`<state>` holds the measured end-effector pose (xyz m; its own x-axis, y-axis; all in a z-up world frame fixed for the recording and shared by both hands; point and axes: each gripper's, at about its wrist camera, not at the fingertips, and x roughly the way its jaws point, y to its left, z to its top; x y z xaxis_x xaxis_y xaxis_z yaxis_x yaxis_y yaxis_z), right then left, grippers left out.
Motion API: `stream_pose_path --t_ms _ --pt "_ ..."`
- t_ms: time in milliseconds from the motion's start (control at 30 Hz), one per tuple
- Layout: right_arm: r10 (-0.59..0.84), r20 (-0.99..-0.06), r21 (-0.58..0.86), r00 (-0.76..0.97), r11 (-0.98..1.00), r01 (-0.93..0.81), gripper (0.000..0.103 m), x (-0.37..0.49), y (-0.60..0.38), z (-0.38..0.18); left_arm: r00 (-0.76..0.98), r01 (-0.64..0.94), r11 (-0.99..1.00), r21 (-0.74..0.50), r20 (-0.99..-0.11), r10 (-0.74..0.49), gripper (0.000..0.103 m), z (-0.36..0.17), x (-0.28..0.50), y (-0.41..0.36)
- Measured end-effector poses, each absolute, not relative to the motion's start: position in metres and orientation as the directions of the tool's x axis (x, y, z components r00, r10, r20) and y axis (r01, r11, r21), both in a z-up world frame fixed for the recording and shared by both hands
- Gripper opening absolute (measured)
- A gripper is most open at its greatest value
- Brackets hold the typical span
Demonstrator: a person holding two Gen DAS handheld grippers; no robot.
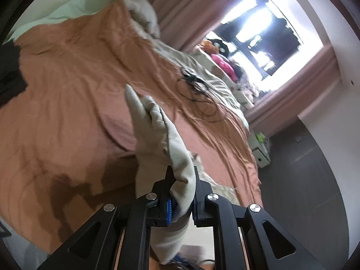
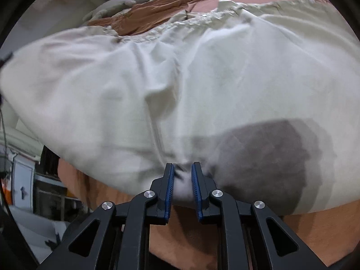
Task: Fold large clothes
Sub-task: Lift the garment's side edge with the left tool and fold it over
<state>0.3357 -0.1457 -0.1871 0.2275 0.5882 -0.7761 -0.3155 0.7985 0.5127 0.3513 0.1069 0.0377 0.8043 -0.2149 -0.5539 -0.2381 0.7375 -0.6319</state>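
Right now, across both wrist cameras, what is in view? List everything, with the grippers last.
pale garment: one, off-white, spread over the bedspread, a bunched part pinched in each gripper.
bedspread: one, orange-brown, wrinkled, covers the bed.
quilt: one, beige, along the bed's far edge under the bedspread.
cable: one tangle, black, on the bedspread near the far edge.
curtains: pink, both sides of the window.
window: one, bright, far wall.
clutter: mixed colours, one pink item, below the window; too blurred to name.
floor: dark, beside the bed.
left gripper: black with blue pads, shut on the garment.
right gripper: black with blue pads, shut on the garment.
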Motion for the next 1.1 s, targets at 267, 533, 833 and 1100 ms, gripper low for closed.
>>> stream_pose_path --t_ms 267,533,833,1100 --pt "0.661 -0.728 0.611 0.184 0.746 -0.264 0.013 0.335 -0.168 -0.184 0.788 -0.119 0.806 -0.579 -0.550 -0.279 0.012 0.070 0.387 0.034" --pt "0.674 -0.679 0.631 0.290 0.738 -0.239 0.013 0.318 -0.239 -0.148 0.744 -0.021 0.842 -0.539 -0.571 -0.347 0.012 0.079 0.421 -0.044" --pt "0.650 -0.614 0.680 0.447 0.724 -0.118 0.013 0.298 -0.351 -0.125 0.585 0.064 0.870 -0.489 -0.688 -0.430 0.012 0.016 0.476 -0.172" --pt "0.557 -0.652 0.659 0.515 0.752 0.022 0.014 0.286 -0.427 -0.134 0.440 0.135 0.887 -0.442 -0.775 -0.453 0.013 -0.050 0.482 -0.260"
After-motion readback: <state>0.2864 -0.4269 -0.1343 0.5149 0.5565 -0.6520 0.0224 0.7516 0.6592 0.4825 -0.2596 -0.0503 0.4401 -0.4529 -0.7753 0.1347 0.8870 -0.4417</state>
